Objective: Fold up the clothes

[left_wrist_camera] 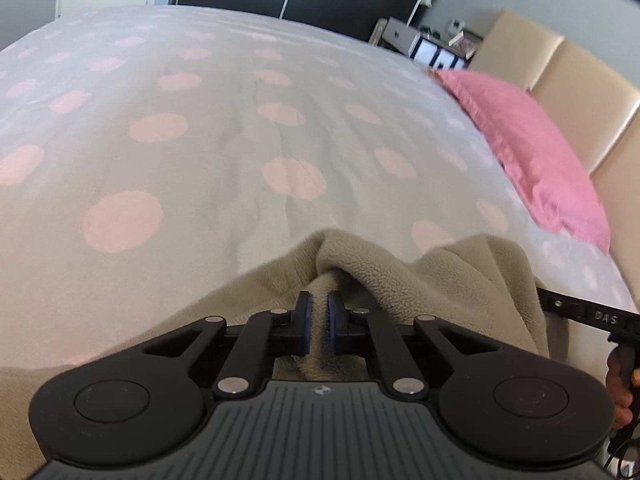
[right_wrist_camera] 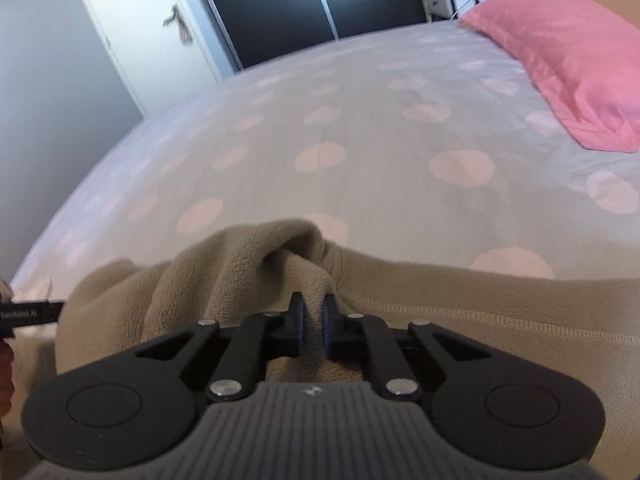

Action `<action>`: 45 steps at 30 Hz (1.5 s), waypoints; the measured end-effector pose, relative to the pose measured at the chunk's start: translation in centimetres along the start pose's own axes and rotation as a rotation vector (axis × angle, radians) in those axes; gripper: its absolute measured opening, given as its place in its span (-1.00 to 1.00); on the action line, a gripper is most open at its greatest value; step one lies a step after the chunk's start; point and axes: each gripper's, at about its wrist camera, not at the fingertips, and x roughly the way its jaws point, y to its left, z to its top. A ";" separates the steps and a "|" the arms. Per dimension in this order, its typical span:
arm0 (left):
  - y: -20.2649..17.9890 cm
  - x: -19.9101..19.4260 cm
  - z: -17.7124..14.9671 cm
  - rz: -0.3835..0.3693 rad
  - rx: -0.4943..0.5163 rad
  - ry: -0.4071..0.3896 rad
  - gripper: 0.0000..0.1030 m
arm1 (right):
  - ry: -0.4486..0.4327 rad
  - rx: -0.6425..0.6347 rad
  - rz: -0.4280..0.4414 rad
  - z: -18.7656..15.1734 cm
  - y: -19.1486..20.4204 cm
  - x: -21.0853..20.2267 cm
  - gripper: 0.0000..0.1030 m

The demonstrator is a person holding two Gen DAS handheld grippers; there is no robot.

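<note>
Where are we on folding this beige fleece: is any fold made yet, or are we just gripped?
Done: both grasps. The left gripper and right gripper each have jaws shut on a bunched edge of the beige fleece. In hand: that edge is held up over the spotted bedspread. Left: no finished fold shows; most of the garment is out of view.

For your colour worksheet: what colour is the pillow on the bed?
Pink pillow, clearest in the right wrist view.

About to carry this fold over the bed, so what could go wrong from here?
The left gripper and right gripper each pinch only a small bunch of the beige fleece, so an edge could slip out. The thick fabric may land wrinkled, or drag the polka-dot bedspread.
</note>
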 end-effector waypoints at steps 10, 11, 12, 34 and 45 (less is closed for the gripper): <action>4.0 1.5 -0.9 0.012 -0.122 0.044 -0.91 | 0.058 0.451 0.039 -2.6 -7.2 0.8 -0.89; 4.3 1.5 -0.9 -0.003 -0.150 0.047 -0.89 | 0.060 0.462 0.043 -2.6 -7.3 0.6 -0.89; 4.5 1.2 -0.8 -0.010 -0.157 0.049 -0.86 | 0.061 0.454 0.045 -2.5 -7.2 0.3 -0.88; 3.9 0.1 -1.8 -0.021 -0.495 0.064 -0.43 | 0.032 0.519 0.053 -2.7 -5.6 -2.4 -0.20; 5.3 1.2 -0.5 -0.105 -0.452 -0.003 -0.78 | -0.088 0.600 0.200 -1.5 -8.0 -1.9 -0.73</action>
